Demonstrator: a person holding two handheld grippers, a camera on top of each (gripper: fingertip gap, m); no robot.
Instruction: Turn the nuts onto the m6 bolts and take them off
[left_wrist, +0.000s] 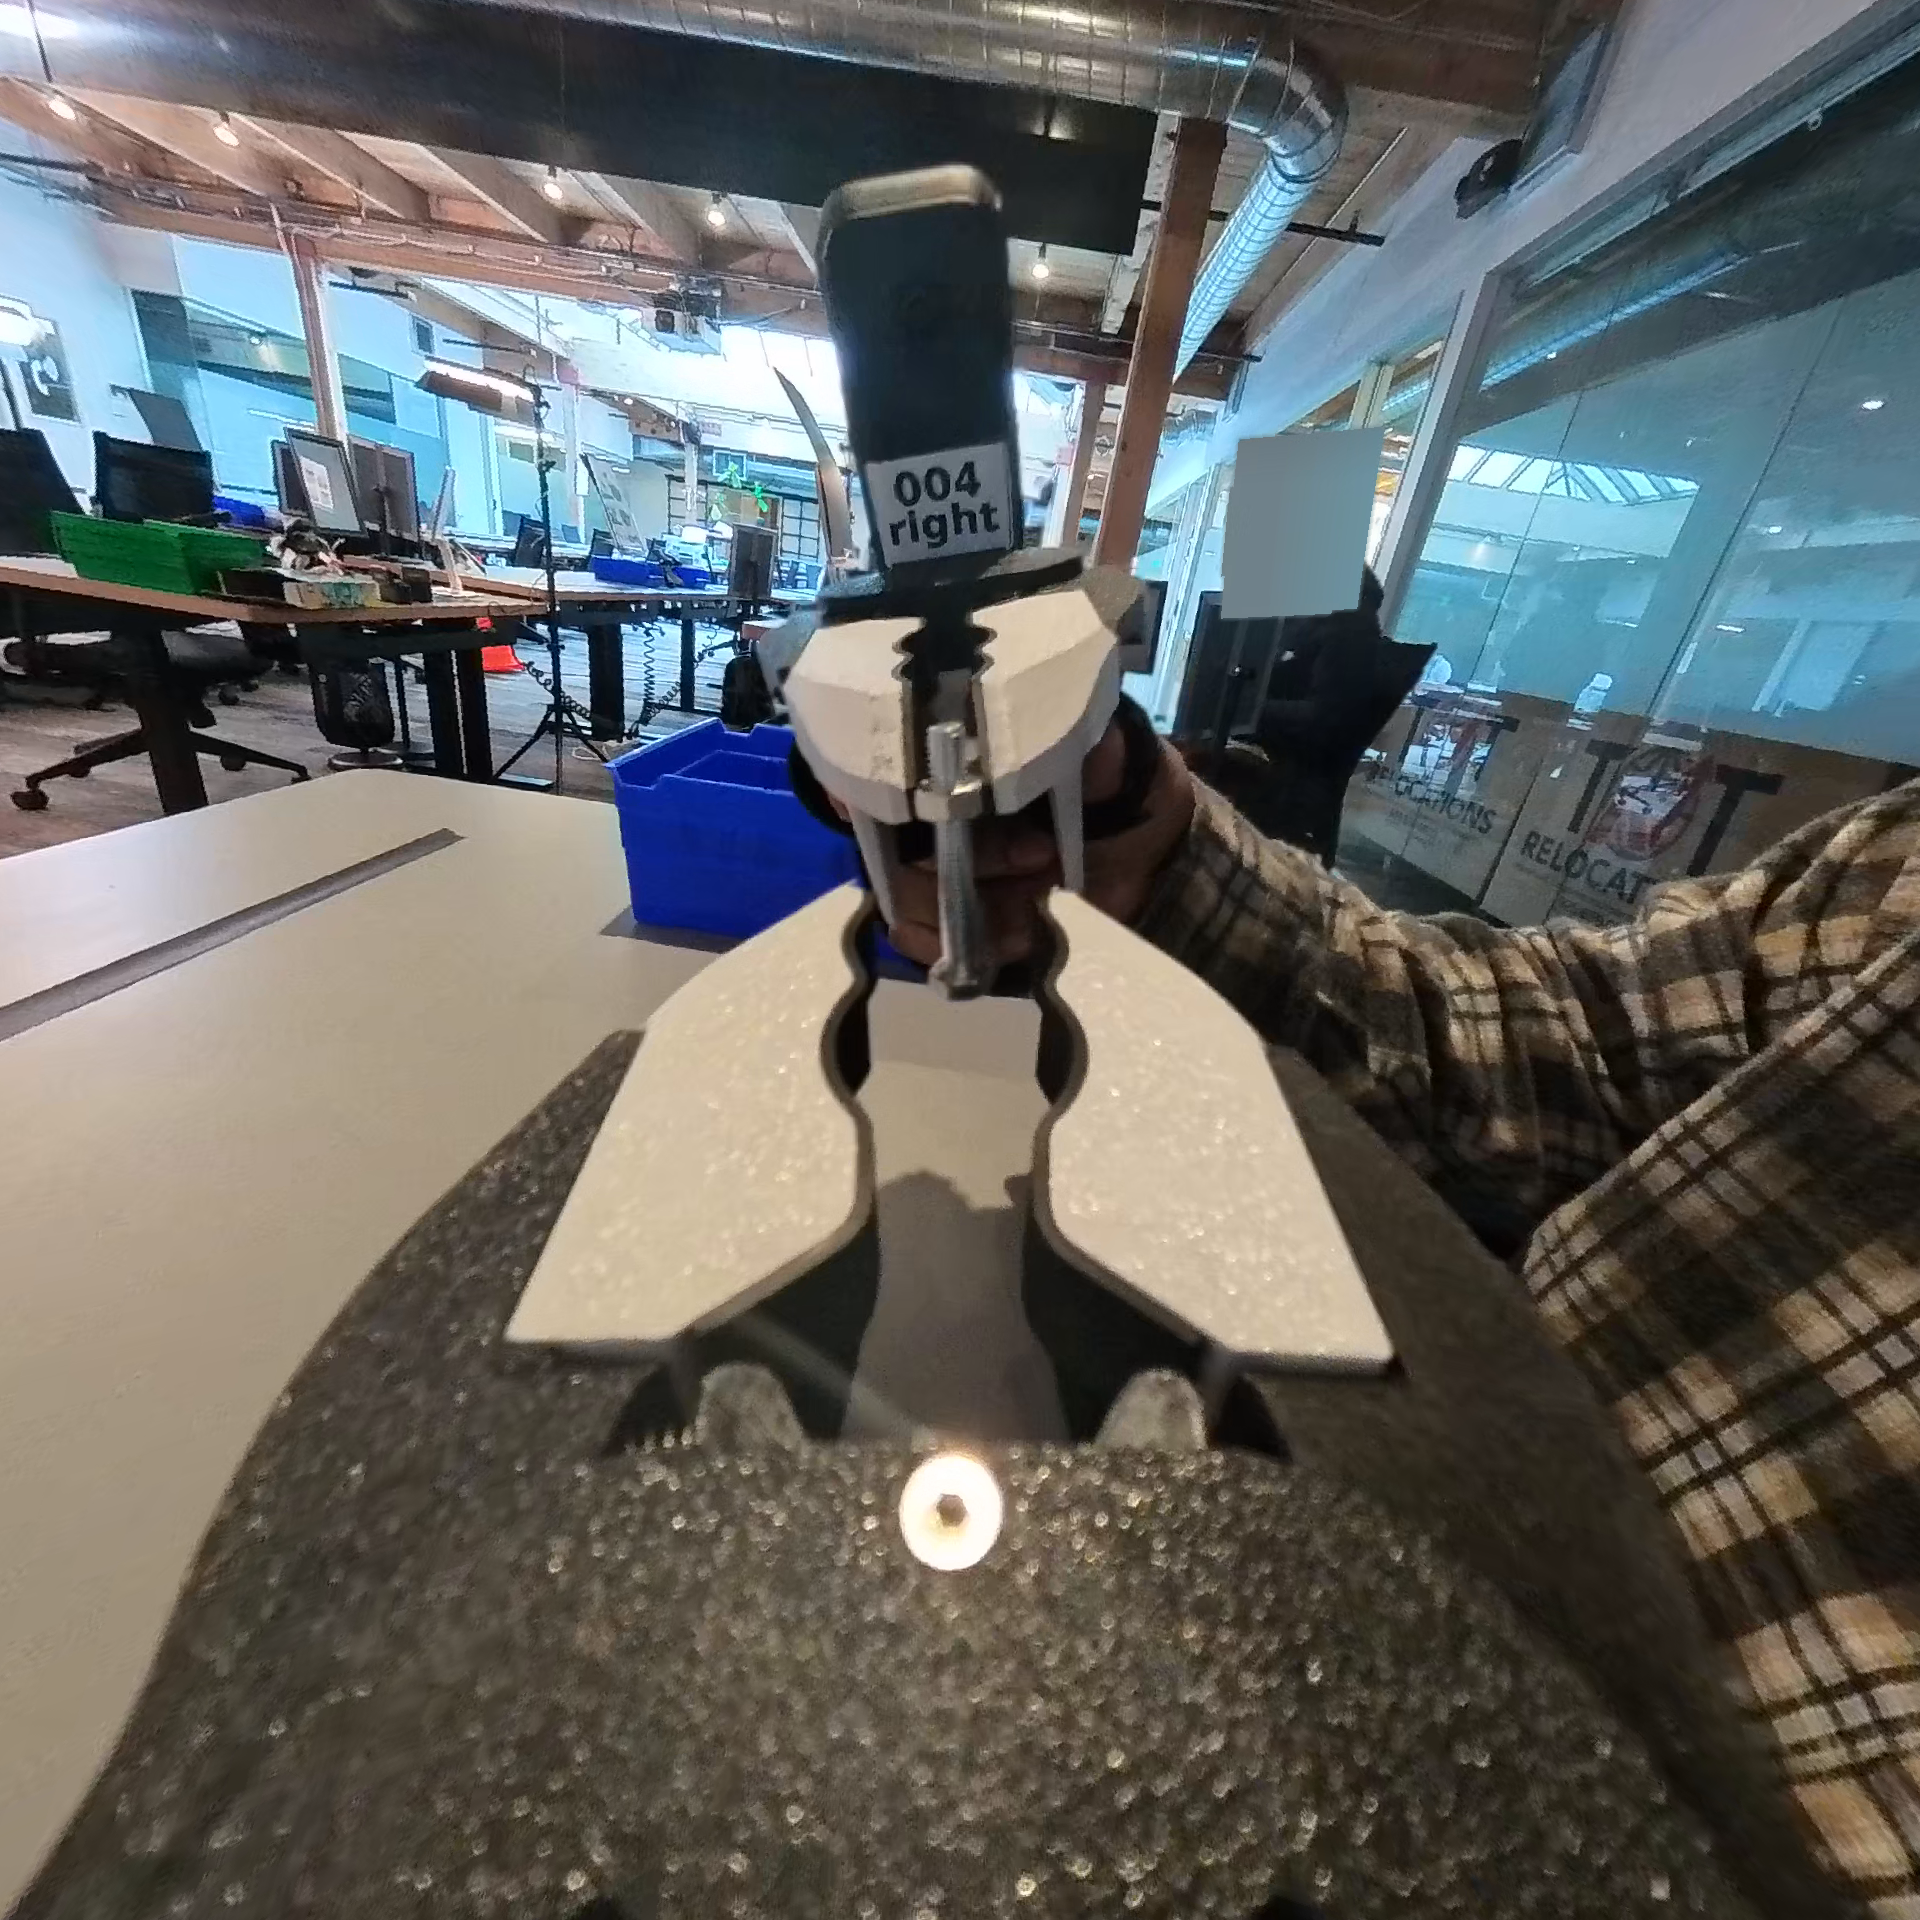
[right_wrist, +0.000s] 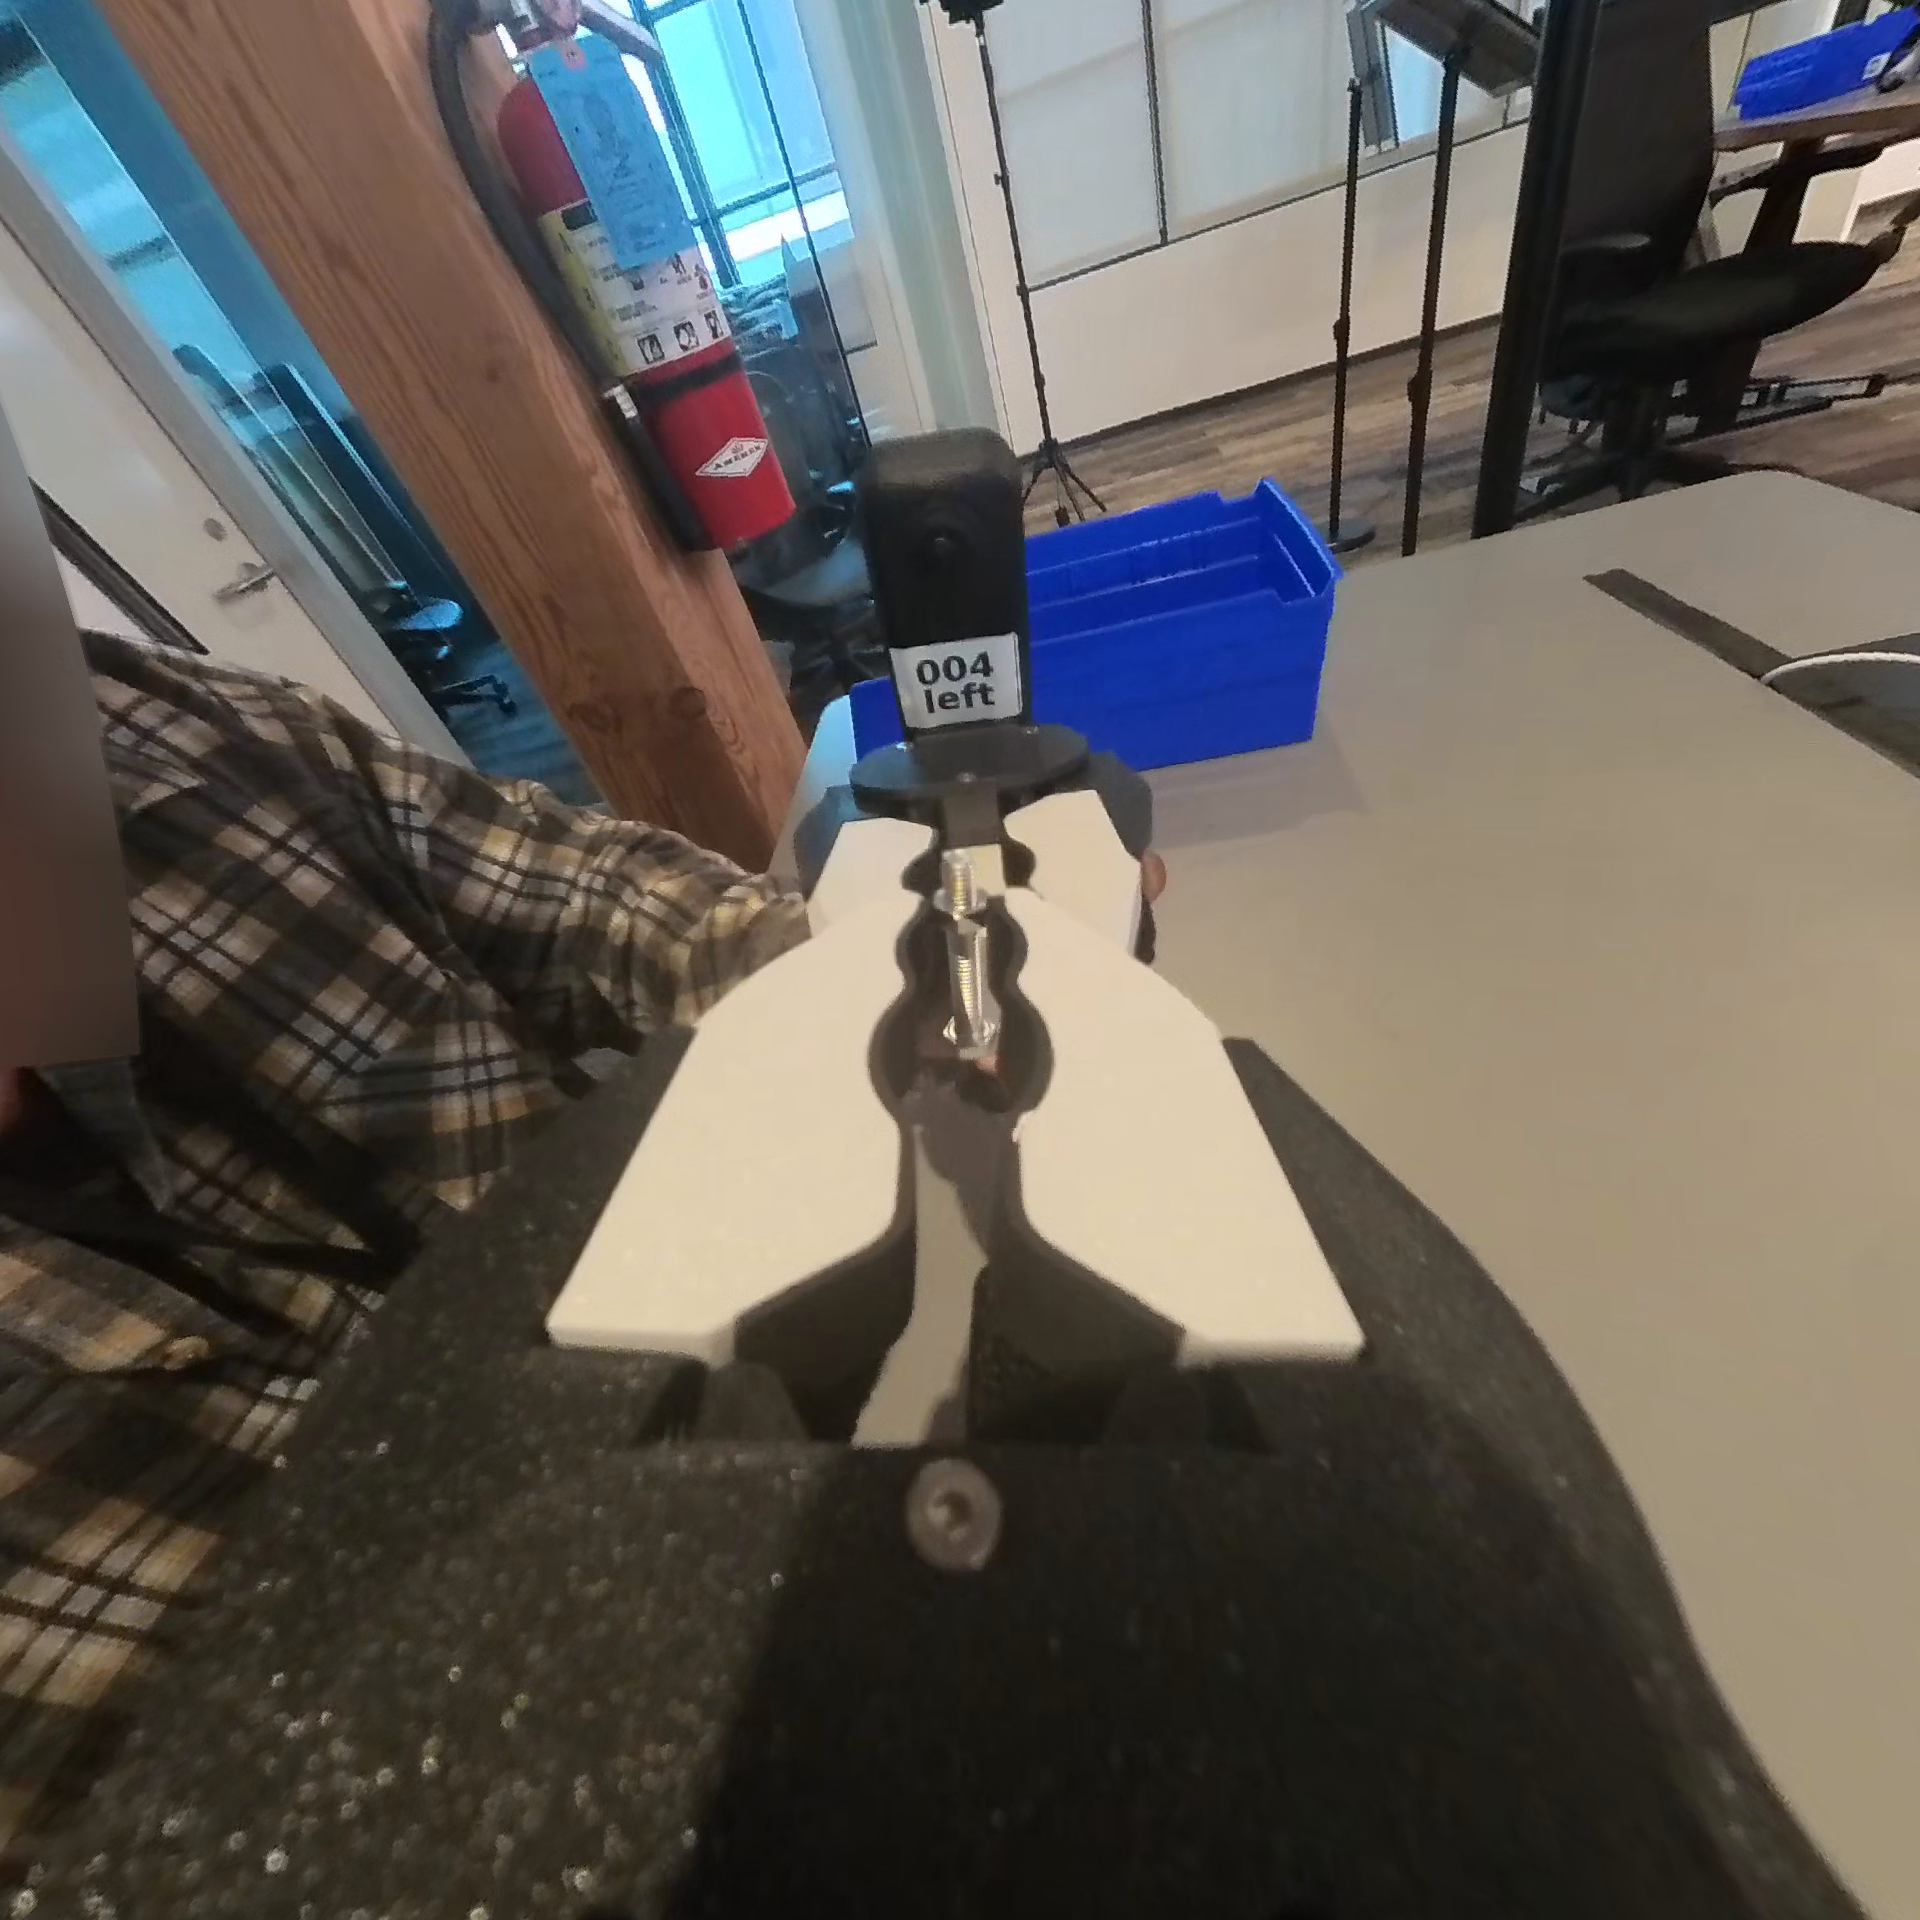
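Now a stiff, light, slippery steel bolt (right_wrist: 964, 977) is gripped near its nut (left_wrist: 948, 802) by the right claw (right_wrist: 961, 940) (left claw (left_wrist: 951, 971) parted, empty), best taken by the head.

Printed white label (left_wrist: 943, 516) on each camera (left_wrist: 914, 312); tag (right_wrist: 613, 156), stickers on extinguisher (right_wrist: 727, 436).
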